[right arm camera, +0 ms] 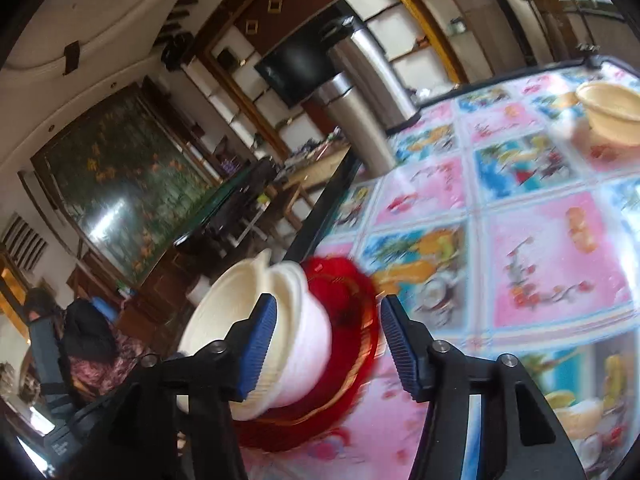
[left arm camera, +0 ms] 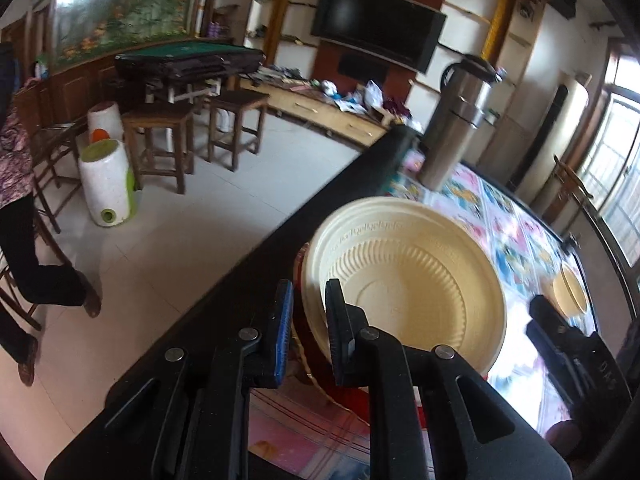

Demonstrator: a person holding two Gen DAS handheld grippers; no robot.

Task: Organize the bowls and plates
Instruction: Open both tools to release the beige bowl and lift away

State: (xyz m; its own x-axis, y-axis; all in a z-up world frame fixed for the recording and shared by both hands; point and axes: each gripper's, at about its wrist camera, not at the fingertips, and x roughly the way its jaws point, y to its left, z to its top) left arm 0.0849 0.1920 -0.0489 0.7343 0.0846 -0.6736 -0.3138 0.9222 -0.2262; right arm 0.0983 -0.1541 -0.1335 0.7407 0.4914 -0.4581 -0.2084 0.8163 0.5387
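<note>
A stack of cream bowls (left arm camera: 404,284) sits in a red plate (left arm camera: 298,264) near the table's left edge. My left gripper (left arm camera: 308,320) has its fingers on either side of the top bowl's near rim, shut on it. In the right wrist view the same cream bowls (right arm camera: 280,320) and red plate (right arm camera: 352,320) lie just ahead of my right gripper (right arm camera: 328,308), which stands open, its left finger against the bowls' side. Another cream bowl (right arm camera: 612,112) rests alone at the far right of the table, also visible as a cream bowl (left arm camera: 572,288) behind the right gripper's body (left arm camera: 560,340).
A colourful patterned cloth covers the table (right arm camera: 540,260), whose dark edge (left arm camera: 320,220) runs diagonally. A tall steel thermos (left arm camera: 456,120) stands at the far end. Wooden stools (left arm camera: 160,140), white bins (left arm camera: 108,184) and a person (left arm camera: 16,184) are on the floor to the left.
</note>
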